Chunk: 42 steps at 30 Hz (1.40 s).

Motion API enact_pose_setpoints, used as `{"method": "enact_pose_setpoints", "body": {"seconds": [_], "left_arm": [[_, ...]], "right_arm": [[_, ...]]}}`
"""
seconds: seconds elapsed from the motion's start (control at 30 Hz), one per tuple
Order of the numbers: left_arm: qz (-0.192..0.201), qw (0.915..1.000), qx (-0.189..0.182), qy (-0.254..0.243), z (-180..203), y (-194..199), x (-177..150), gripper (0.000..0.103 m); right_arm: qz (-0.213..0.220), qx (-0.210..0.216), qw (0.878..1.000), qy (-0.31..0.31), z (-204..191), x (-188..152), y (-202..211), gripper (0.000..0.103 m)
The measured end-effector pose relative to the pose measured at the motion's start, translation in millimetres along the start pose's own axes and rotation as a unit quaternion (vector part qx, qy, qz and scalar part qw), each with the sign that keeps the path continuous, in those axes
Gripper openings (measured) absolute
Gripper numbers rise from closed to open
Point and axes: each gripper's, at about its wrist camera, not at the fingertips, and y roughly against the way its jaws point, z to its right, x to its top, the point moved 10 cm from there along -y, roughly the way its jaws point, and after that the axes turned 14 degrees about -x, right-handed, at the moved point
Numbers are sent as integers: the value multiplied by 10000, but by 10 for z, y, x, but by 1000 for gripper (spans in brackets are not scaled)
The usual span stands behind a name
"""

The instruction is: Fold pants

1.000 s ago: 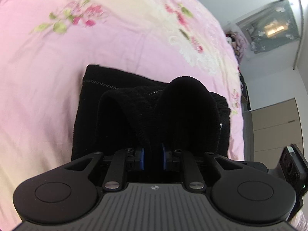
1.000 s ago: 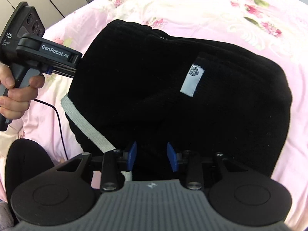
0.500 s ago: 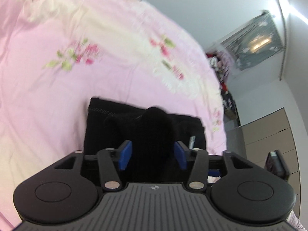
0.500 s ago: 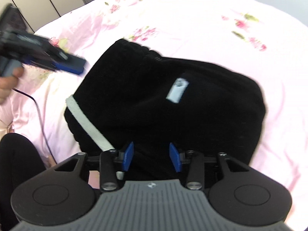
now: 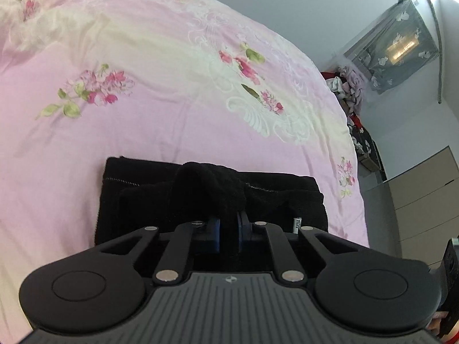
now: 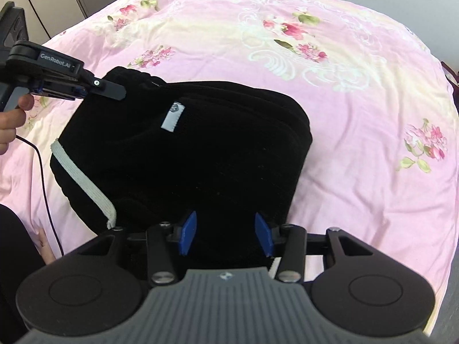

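Black knit pants [image 6: 195, 149] lie folded in a thick bundle on the pink floral bedspread [image 6: 358, 86]. A white label [image 6: 171, 116] and a white waistband strip [image 6: 83, 180] show on them. My left gripper [image 5: 228, 230] is shut on a raised fold of the pants [image 5: 209, 189] at the bundle's near edge; it also shows in the right wrist view [image 6: 112, 87] at the bundle's far left corner. My right gripper [image 6: 225, 233] is open, its blue pads [image 6: 188, 232] standing apart over the pants' near edge.
The bedspread [image 5: 143, 86] spreads wide beyond the bundle. A pile of clothes [image 5: 347, 91] and grey cabinets [image 5: 424, 200] stand past the bed's right side. A black cable [image 6: 43, 177] hangs from the left gripper's handle.
My left gripper opened, then closed again on a fold of the pants. My right gripper has opened wider. The bundle has settled flatter on the bed.
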Motion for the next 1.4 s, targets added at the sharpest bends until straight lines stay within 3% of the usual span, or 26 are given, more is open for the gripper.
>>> {"method": "enact_pose_setpoints", "body": {"seconds": [0.13,0.27,0.33,0.37,0.4,0.53,0.6,0.67,0.73,0.87,0.93,1.0,1.13,1.27,1.33,1.4], "left_arm": [[-118,9993,288,-198,-115,138,-8,11],[-234,9983,530,-40,-451,59,-22,12],[-267,9973,681,-83,-576,-14,2,13],[-313,9963,774,-180,-612,-56,0,15],[-396,9951,860,-270,-647,-98,-8,15],[-682,9926,906,-446,-733,-188,-49,18],[-738,9919,907,-506,-772,-221,-77,20],[-775,9912,932,-536,-825,-270,-97,21],[-740,9918,923,-482,-841,-294,-86,22],[-671,9926,895,-465,-771,-210,-70,23],[-463,9947,805,-439,-689,-80,-58,31],[-248,9956,715,-545,-530,94,-74,38],[102,9913,902,-952,-181,463,-192,38],[188,9917,601,-1122,206,637,-518,38],[129,9870,944,-1297,267,623,-680,38],[-63,9757,1624,-1470,201,543,-821,38]], "right_arm": [[154,22,9998,111,36,70,-9,43],[569,-119,9980,264,39,323,-28,43],[681,-147,9972,286,32,485,-114,36],[659,-167,9972,299,26,568,-191,24],[646,-166,9973,320,14,642,-274,19],[352,-146,9985,405,-65,805,-642,24],[124,-39,9981,602,-180,791,-848,34],[31,63,9969,784,-329,771,-991,36],[-9,-83,9972,744,-399,793,-1140,39],[51,-299,9954,907,-444,854,-1090,38],[231,-303,9961,791,-364,851,-894,35],[459,-303,9966,606,-257,805,-613,30],[814,-342,9957,272,-101,504,-62,30],[773,-313,9965,11,-127,-6,234,30],[792,-368,9962,-21,-194,-242,303,30],[860,-547,9948,-4,-253,-422,335,30]]}}
